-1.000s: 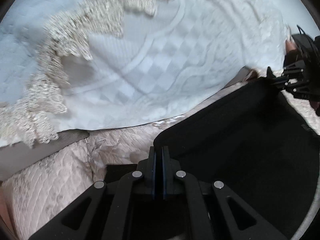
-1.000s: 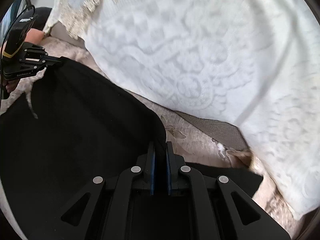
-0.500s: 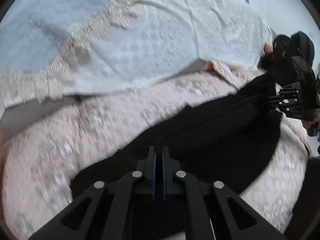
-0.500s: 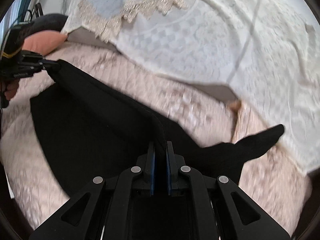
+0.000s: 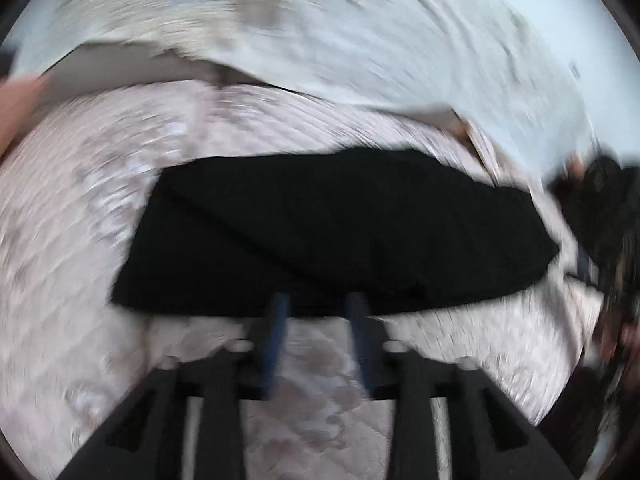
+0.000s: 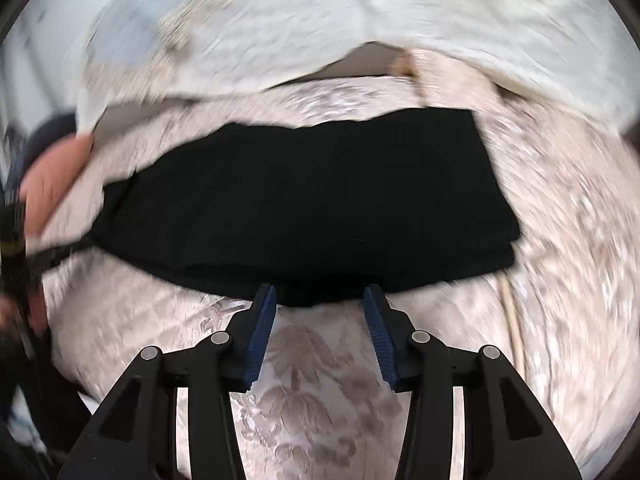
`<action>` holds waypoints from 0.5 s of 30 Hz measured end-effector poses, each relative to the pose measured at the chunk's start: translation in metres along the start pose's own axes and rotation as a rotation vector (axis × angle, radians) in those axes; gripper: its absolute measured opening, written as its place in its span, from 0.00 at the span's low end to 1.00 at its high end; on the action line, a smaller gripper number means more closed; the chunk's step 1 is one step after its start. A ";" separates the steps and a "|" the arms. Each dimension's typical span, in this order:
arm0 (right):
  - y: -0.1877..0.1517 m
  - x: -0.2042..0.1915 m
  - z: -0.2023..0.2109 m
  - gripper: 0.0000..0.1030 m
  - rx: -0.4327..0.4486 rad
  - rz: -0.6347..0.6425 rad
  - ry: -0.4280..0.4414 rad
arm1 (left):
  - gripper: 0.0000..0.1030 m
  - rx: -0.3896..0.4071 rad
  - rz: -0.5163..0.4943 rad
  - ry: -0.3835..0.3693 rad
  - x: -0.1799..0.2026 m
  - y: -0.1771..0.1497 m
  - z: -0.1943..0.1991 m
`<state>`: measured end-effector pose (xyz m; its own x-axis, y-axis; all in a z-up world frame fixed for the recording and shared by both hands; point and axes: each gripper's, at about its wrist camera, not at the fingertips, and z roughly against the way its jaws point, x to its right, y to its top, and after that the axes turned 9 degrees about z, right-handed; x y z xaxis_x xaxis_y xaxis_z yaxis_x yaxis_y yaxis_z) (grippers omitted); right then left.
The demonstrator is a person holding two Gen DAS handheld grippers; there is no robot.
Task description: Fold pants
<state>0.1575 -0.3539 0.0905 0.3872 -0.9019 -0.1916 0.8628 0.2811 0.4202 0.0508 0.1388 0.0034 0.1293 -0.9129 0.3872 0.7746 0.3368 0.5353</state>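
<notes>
The black pants [image 5: 336, 232] lie folded in a flat band on the pink quilted bedspread [image 5: 80, 240]; they also show in the right wrist view [image 6: 304, 200]. My left gripper [image 5: 320, 304] is open and empty, its fingertips at the near edge of the pants. My right gripper [image 6: 320, 296] is open and empty, also at the near edge of the pants. Both views are blurred by motion. The other gripper shows dimly at the right edge of the left wrist view [image 5: 612, 240] and at the left edge of the right wrist view [image 6: 20, 248].
A white lace cover [image 5: 360, 40] lies behind the pants, across the back of the bed [image 6: 400, 12]. The pink bedspread [image 6: 560, 240] spreads to both sides. A hand [image 6: 52, 180] shows at the left of the right wrist view.
Both grippers were shut on the pants and carried them down onto the bedspread. Now both are open, the pants lie released and folded, and both views have pulled back.
</notes>
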 end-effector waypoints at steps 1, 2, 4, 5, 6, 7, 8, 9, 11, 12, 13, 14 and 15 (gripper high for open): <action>-0.002 0.005 0.004 0.45 0.015 -0.034 -0.009 | 0.53 0.025 0.064 0.006 -0.011 0.002 0.005; -0.003 0.008 0.007 0.45 0.028 -0.060 -0.017 | 0.57 0.048 0.129 0.017 -0.022 0.005 0.010; -0.004 0.014 0.008 0.45 0.040 -0.103 -0.032 | 0.59 0.065 0.229 0.033 -0.042 0.010 0.012; -0.006 0.016 0.008 0.45 0.041 -0.121 -0.036 | 0.59 0.059 0.271 0.041 -0.051 0.013 0.011; -0.006 0.017 0.006 0.45 0.042 -0.139 -0.032 | 0.59 0.051 0.305 0.054 -0.058 0.017 0.009; -0.006 0.016 0.005 0.45 0.042 -0.144 -0.026 | 0.59 0.043 0.319 0.076 -0.059 0.021 0.007; -0.006 0.015 0.004 0.45 0.041 -0.143 -0.023 | 0.59 0.044 0.310 0.092 -0.056 0.022 0.006; -0.005 0.012 0.003 0.45 0.040 -0.137 -0.025 | 0.59 0.053 0.284 0.110 -0.048 0.024 0.004; -0.002 0.005 -0.001 0.45 0.050 -0.124 -0.022 | 0.62 0.060 0.197 0.124 -0.022 0.028 -0.005; -0.001 0.001 -0.003 0.45 0.055 -0.123 -0.011 | 0.63 0.055 0.158 0.118 -0.011 0.032 -0.010; 0.002 -0.003 -0.005 0.45 0.058 -0.123 0.008 | 0.63 0.048 0.106 0.111 0.005 0.033 -0.018; 0.003 -0.006 -0.007 0.45 0.059 -0.121 0.019 | 0.63 0.043 0.073 0.107 0.017 0.037 -0.025; 0.005 -0.010 -0.010 0.45 0.059 -0.118 0.026 | 0.64 0.043 0.035 0.111 0.030 0.040 -0.033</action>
<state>0.1614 -0.3399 0.0853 0.2935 -0.9183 -0.2657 0.8824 0.1533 0.4449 0.1067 0.1173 0.0114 0.2258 -0.9195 0.3219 0.7413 0.3765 0.5556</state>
